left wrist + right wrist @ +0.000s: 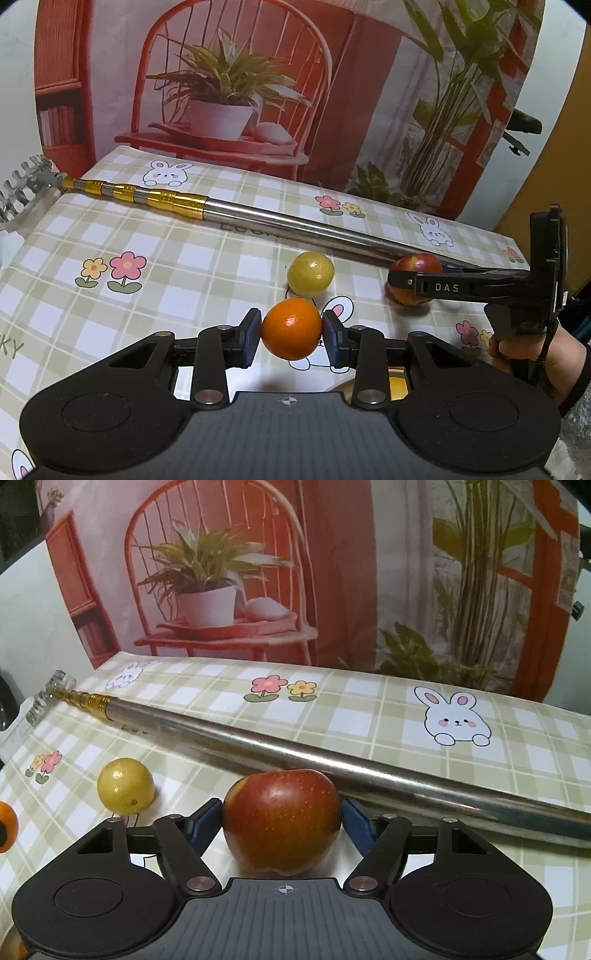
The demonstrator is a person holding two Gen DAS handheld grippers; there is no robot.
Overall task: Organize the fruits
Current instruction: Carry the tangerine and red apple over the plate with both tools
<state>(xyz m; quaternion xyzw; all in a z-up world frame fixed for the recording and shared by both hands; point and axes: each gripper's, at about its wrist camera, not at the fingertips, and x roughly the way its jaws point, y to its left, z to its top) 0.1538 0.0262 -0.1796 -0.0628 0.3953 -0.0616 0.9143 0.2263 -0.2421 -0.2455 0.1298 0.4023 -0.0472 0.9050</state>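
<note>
I have the round orange fruit (291, 328) clamped in my left fingers (251, 338); the red apple (281, 818) sits between my right fingers (201, 823), which touch its flanks.

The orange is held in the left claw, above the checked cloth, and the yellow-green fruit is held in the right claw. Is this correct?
Not quite. The left claw does hold the orange above the checked cloth, but the right wrist view shows the right claw around the red apple, not the yellow-green fruit, which lies free on the cloth.
</note>
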